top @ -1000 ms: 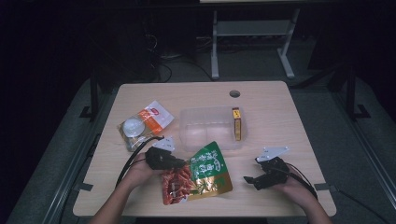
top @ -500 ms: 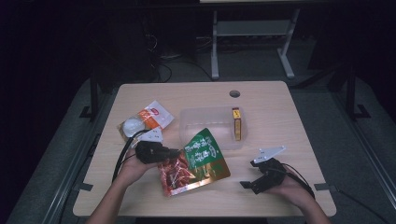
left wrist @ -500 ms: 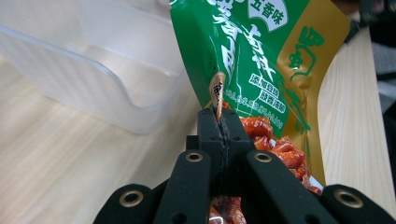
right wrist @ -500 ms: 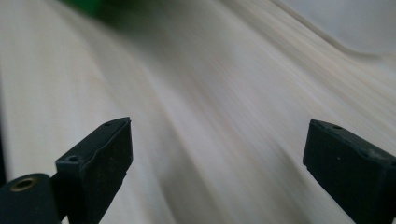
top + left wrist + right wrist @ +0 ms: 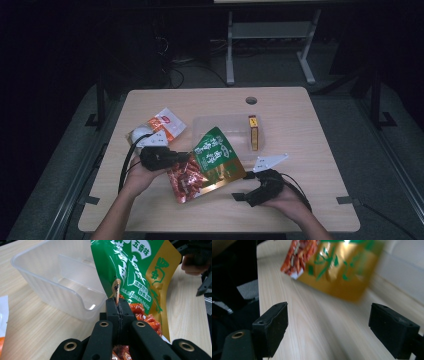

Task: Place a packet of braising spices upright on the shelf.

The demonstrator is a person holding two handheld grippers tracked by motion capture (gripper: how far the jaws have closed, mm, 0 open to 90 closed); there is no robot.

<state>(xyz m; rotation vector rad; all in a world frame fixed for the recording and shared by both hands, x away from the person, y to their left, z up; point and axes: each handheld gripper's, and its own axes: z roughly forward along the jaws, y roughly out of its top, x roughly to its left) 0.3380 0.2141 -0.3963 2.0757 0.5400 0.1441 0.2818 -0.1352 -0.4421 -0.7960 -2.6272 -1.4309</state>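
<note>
Where bag (image 5: 212,162) hangs, tub (image 5: 220,126) behind.

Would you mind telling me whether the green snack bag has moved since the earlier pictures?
Yes. The green snack bag, pinched by the left tool, has lifted and shifted toward the clear plastic tub, now overlapping its near edge.

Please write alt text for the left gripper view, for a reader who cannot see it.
The left gripper pinches the edge of a green and gold snack bag between its shut black fingers. Behind the bag a clear plastic box stands empty on the wooden table.
</note>
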